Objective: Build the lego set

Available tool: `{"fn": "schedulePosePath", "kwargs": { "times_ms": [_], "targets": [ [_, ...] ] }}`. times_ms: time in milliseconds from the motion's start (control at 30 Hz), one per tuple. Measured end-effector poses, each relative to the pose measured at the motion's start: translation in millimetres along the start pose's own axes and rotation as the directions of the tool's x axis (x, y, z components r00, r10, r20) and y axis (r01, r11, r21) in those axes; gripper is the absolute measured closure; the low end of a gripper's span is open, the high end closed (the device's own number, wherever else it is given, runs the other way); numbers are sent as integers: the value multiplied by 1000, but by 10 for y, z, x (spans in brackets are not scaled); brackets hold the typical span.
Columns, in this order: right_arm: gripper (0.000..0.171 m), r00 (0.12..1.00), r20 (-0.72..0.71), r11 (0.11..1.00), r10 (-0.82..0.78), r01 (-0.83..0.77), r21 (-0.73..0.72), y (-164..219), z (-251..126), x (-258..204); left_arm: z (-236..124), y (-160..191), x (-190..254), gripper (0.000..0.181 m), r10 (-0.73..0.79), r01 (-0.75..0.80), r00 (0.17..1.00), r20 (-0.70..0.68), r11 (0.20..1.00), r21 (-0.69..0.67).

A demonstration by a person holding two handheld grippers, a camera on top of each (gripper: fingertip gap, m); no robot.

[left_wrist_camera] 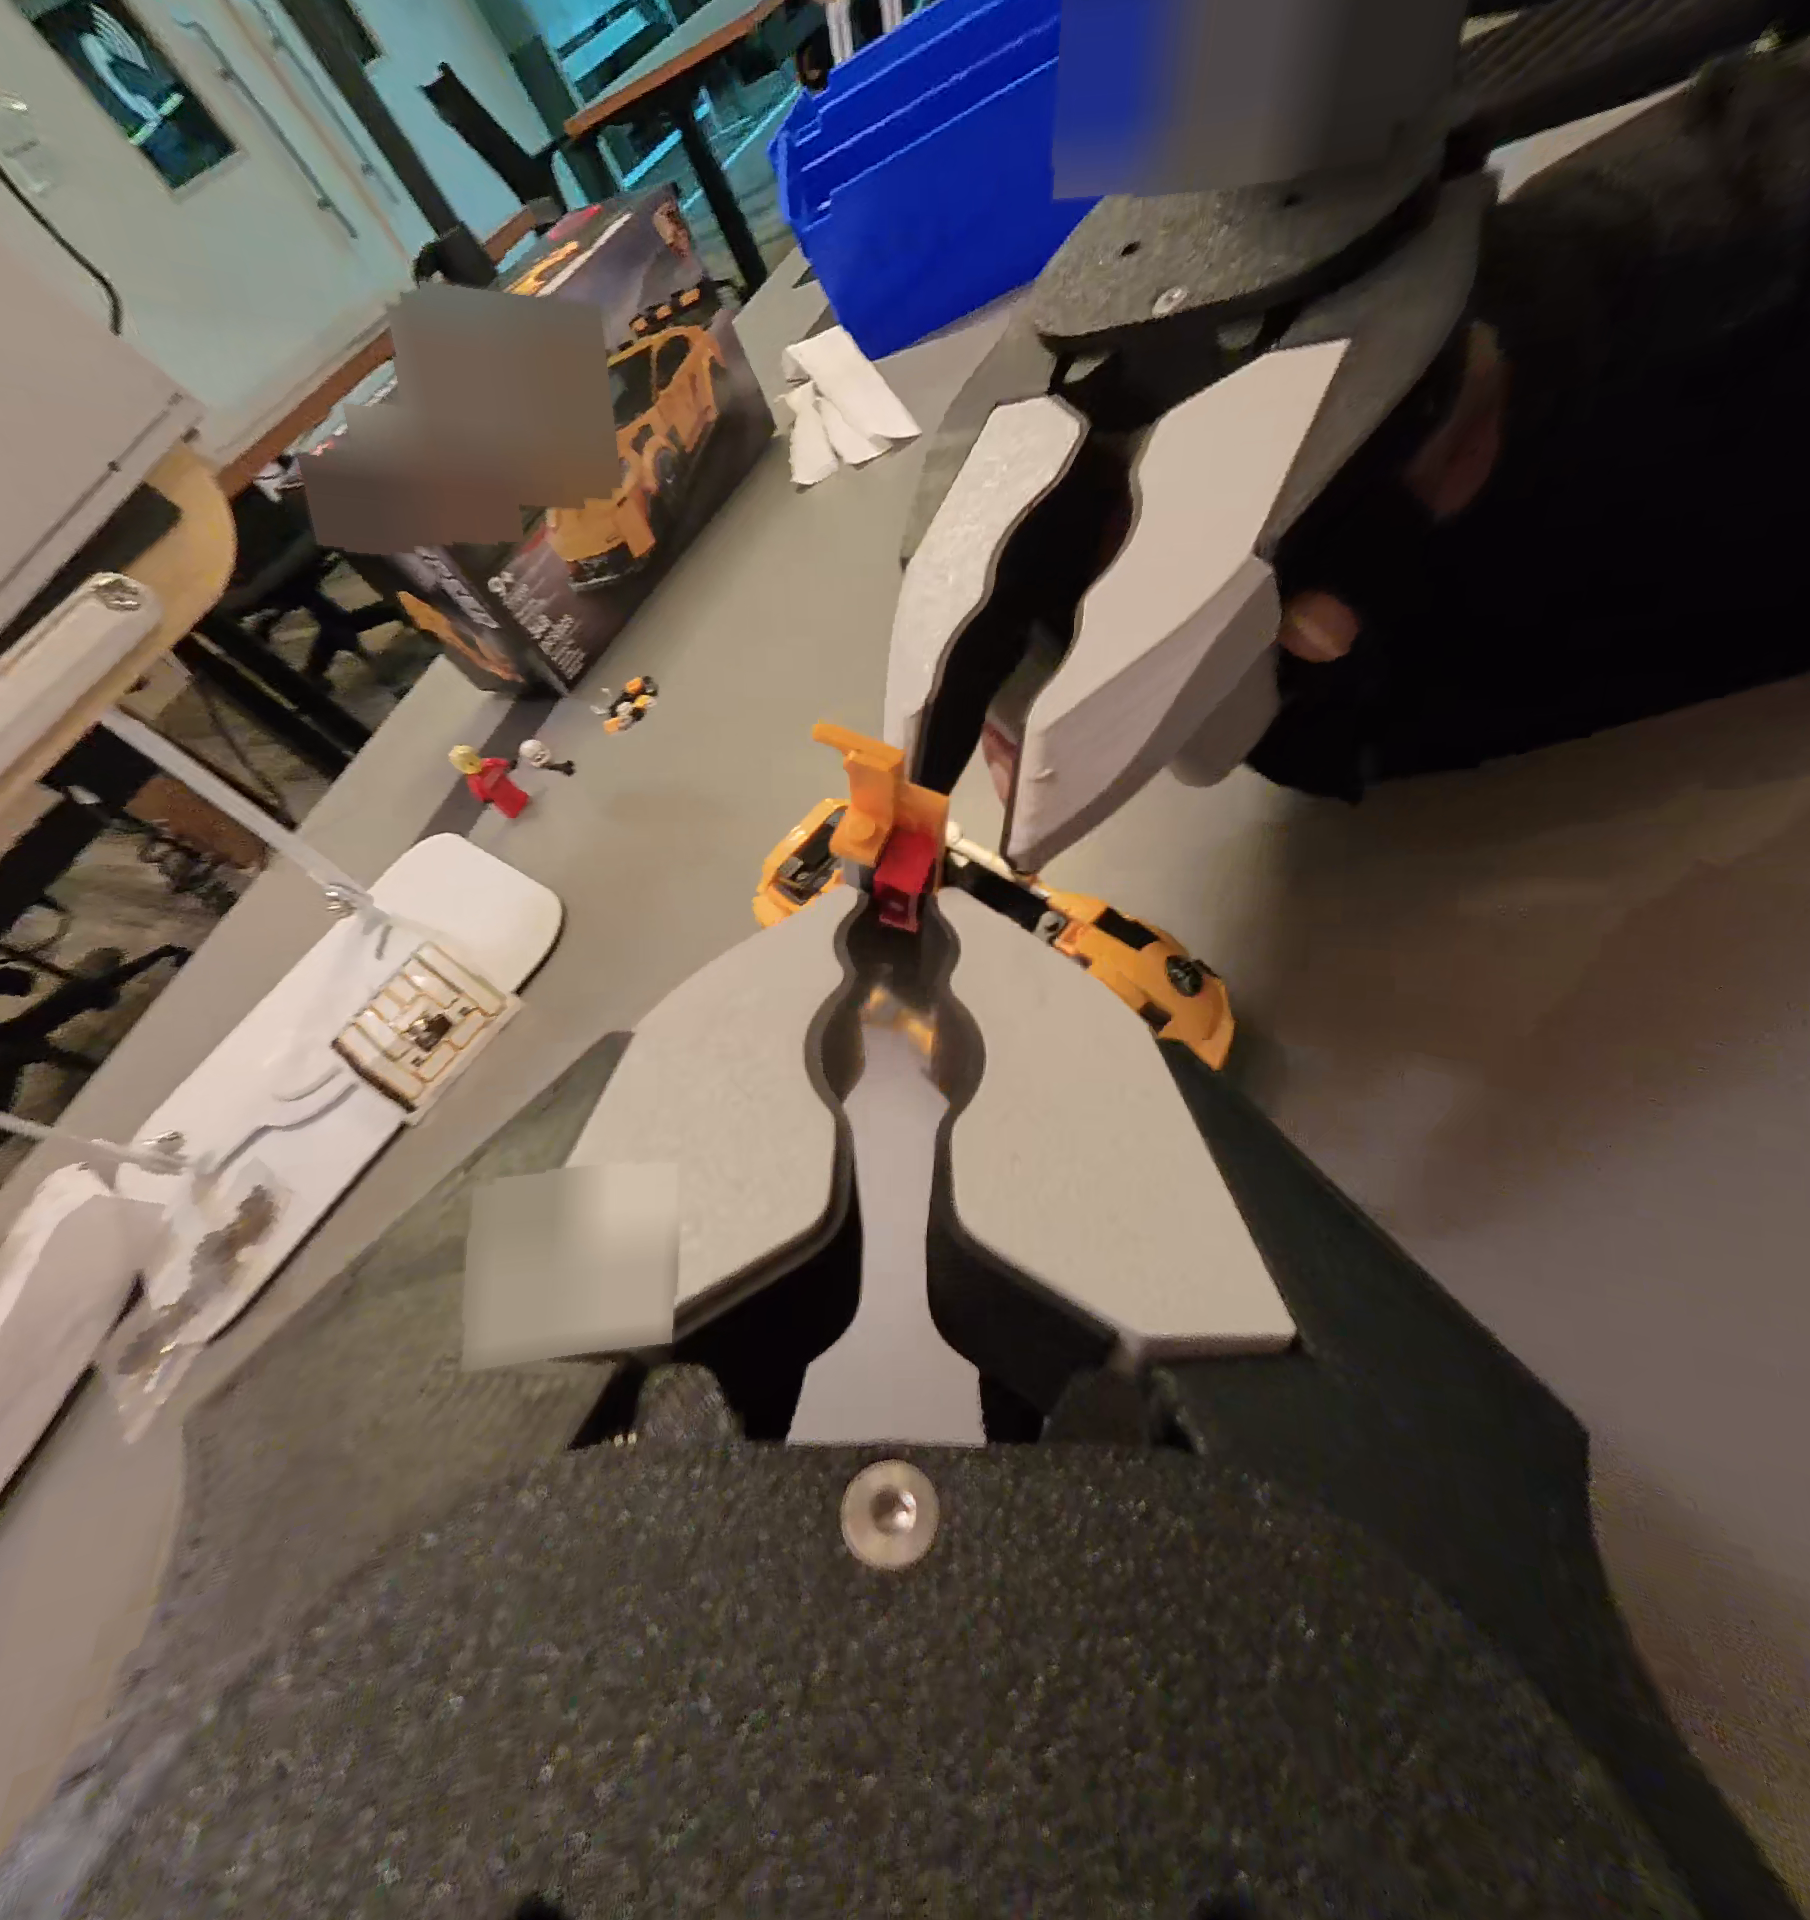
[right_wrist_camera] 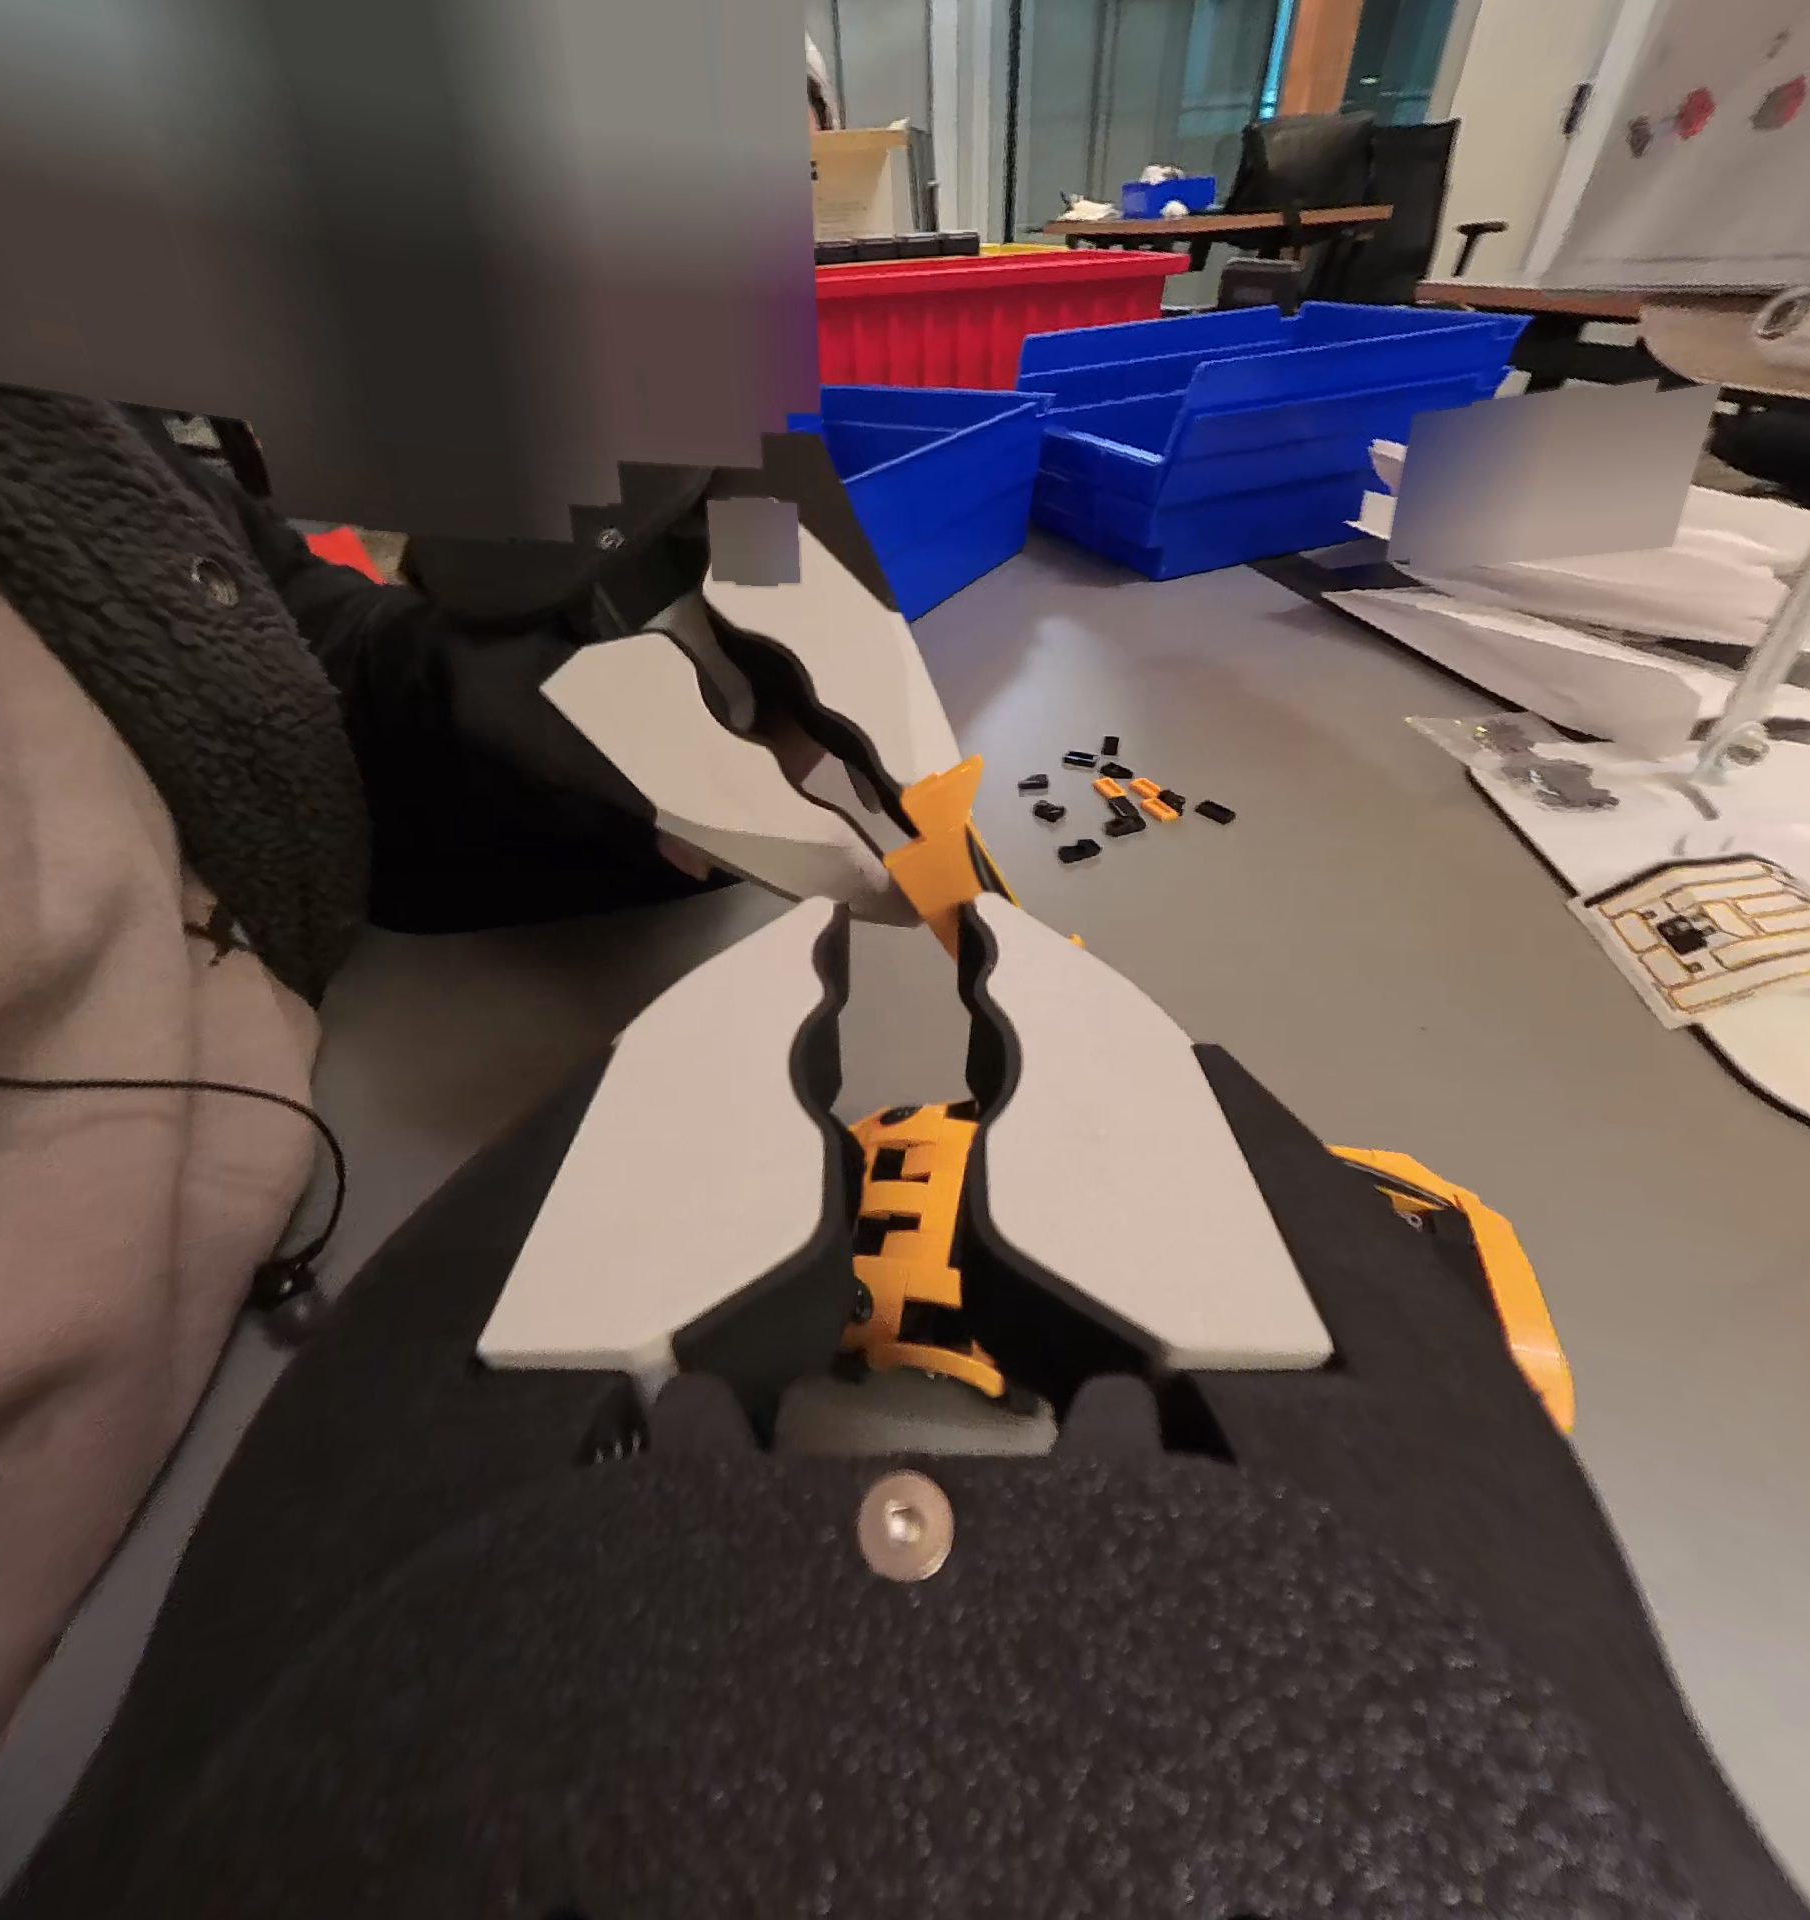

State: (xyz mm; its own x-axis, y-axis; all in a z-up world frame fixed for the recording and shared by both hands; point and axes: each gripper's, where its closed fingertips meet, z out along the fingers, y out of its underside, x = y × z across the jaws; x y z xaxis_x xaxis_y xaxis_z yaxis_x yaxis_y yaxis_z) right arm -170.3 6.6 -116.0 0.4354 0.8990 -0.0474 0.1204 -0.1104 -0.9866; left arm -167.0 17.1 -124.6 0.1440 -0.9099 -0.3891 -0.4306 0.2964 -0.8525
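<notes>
My left gripper (left_wrist_camera: pixel 897 918) is shut on a small red-and-orange lego piece (left_wrist_camera: pixel 885 821) and holds it upright just over the orange lego car (left_wrist_camera: pixel 1150 956) on the grey table (left_wrist_camera: pixel 755 623). My right gripper (right_wrist_camera: pixel 903 916) comes in from the upper right of the left wrist view (left_wrist_camera: pixel 979 826). Its jaws stand a little apart around the orange piece (right_wrist_camera: pixel 937 831) and the left gripper's fingertips (right_wrist_camera: pixel 859 883). The car (right_wrist_camera: pixel 906 1216) lies right under the right gripper and is partly hidden by it.
A lego box (left_wrist_camera: pixel 610 499), a red minifigure (left_wrist_camera: pixel 496 779) and small loose pieces (left_wrist_camera: pixel 631 701) lie to the left. More loose black and orange pieces (right_wrist_camera: pixel 1119 800) lie ahead. Blue bins (right_wrist_camera: pixel 1244 447), a red bin (right_wrist_camera: pixel 984 301) and a white board (right_wrist_camera: pixel 1711 935) stand around. A person's sleeve (right_wrist_camera: pixel 153 675) is close by. The grippers are tip to tip, or close to it.
</notes>
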Motion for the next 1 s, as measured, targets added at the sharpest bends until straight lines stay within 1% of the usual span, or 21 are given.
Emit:
{"fn": "schedulePosePath", "kwargs": {
  "times_ms": [67, 167, 267, 333, 433, 533, 600, 667, 700, 733, 833, 900, 933, 967, 1000],
  "targets": [
    [147, 997, -64, 999, 43, -42, 4, -15, 34, 47, 3, 20, -23, 173, 31, -30, 999, 30, 999, -20],
    [137, 977, -143, 986, 161, -164, -12, 0, 108, 96, 12, 65, -66, 173, 78, -73, 993, 85, 995, -63],
    [135, 941, -232, 967, 245, -253, -4, 22, 145, 151, 4, 109, -147, 173, 122, -106, 981, 153, 988, -109],
    [136, 913, -253, 945, 321, -325, 30, 24, 158, 173, -7, 112, -185, 173, 145, -123, 971, 191, 985, -123],
    [138, 882, -207, 906, 423, -413, 89, -12, 163, 169, -6, 103, -170, 173, 219, -191, 952, 215, 971, -145],
    [137, 857, -203, 881, 473, -466, 85, 28, 166, 182, 1, 112, -152, 173, 299, -259, 924, 239, 948, -185],
    [142, 854, -207, 878, 478, -470, 87, 33, 172, 169, 5, 118, -149, 173, 340, -294, 907, 251, 934, -204],
    [149, 852, -214, 878, 478, -466, 103, 38, 164, 186, 4, 63, -101, 173, 368, -330, 895, 252, 926, -182],
    [154, 851, -195, 873, 488, -474, 118, 33, 147, 193, -6, 20, -81, 174, 391, -359, 883, 258, 919, -165],
    [155, 843, -157, 857, 515, -500, 128, 22, 133, 186, -9, 3, -74, 174, 403, -373, 877, 262, 914, -158],
    [155, 841, -95, 843, 533, -519, 137, 12, 98, 166, -20, -36, -31, 172, 337, -328, 915, 221, 941, -78],
    [156, 837, -42, 830, 546, -533, 161, -42, 50, 155, -72, -127, -17, 167, 218, -227, 962, 166, 973, 33],
    [156, 840, -11, 827, 543, -533, 182, -89, 12, 151, -106, -173, -29, 165, 126, -138, 984, 124, 986, 92],
    [156, 843, 23, 824, 538, -531, 197, -137, -25, 138, -132, -200, -50, 161, 7, -15, 998, 59, 990, 137],
    [156, 847, 63, 825, 528, -529, 200, -180, -52, 105, -146, -211, -62, 155, -128, 131, 991, -31, 978, 165]
  ]
}}
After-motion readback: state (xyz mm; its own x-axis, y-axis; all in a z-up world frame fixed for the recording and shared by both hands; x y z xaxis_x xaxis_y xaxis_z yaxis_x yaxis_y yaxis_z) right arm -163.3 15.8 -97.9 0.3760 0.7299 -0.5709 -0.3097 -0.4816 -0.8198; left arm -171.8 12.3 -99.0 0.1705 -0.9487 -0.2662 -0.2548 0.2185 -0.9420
